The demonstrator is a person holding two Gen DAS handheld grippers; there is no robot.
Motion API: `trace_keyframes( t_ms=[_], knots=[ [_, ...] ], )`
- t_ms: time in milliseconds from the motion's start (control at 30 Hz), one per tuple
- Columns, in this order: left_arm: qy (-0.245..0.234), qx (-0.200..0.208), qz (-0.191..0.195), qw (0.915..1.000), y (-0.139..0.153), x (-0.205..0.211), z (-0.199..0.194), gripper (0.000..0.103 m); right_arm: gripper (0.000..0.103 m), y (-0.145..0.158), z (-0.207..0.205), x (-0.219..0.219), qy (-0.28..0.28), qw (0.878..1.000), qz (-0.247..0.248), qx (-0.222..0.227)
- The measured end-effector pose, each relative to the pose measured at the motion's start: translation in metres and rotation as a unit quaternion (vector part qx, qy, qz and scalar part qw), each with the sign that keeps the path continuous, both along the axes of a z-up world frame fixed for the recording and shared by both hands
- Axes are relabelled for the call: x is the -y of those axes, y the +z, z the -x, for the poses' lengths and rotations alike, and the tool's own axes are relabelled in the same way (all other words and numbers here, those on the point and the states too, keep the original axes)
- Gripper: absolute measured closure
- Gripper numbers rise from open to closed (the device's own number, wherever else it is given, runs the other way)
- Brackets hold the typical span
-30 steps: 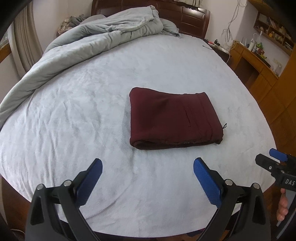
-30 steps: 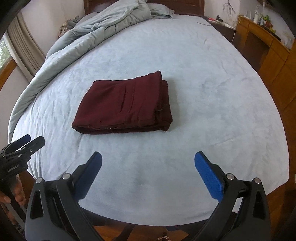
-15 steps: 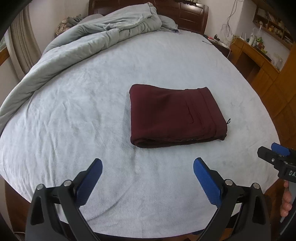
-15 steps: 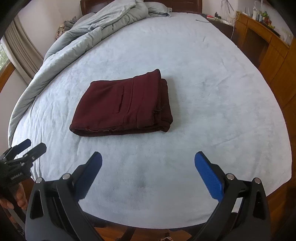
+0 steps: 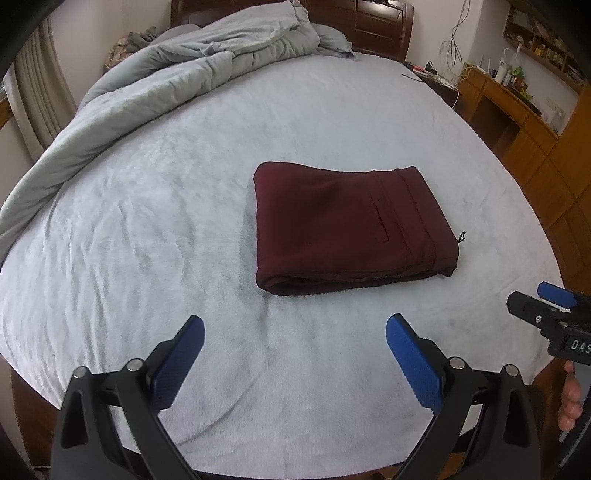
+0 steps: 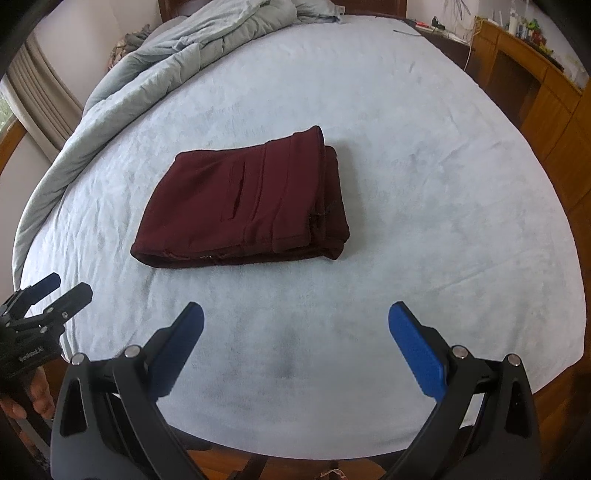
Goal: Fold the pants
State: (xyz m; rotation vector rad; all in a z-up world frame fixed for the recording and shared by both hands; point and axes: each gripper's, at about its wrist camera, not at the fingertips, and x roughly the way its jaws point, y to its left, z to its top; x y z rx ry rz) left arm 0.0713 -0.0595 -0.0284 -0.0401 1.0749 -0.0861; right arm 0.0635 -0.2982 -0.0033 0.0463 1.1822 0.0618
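The dark red pants [image 5: 347, 229] lie folded into a compact rectangle in the middle of the bed; they also show in the right wrist view [image 6: 247, 201]. My left gripper [image 5: 293, 328] is open and empty, held near the bed's front edge, short of the pants. My right gripper [image 6: 295, 314] is open and empty, also near the front edge and apart from the pants. Each gripper shows at the edge of the other's view: the right one [image 5: 532, 301] and the left one [image 6: 55, 290].
The pale blue bed sheet [image 5: 147, 221] covers the bed. A rumpled grey duvet [image 5: 177, 70] lies along the far left side. A dark wooden headboard [image 5: 376, 18] stands at the back. A wooden desk and cabinets [image 5: 517, 107] stand to the right of the bed.
Both grippers have pulled back and risen a little from the pants, staying open. The pants have not moved.
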Motion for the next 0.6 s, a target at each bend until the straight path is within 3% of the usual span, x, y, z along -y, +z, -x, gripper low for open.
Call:
trace_keyframes(
  t_ms=[600],
  knots=[
    [-0.001, -0.013, 0.002, 0.9999, -0.0003, 0.008, 0.0042, 0.004, 0.003, -0.0008, 0.0049, -0.002, -0.009, 1.0, -0.007, 0.002]
  ],
)
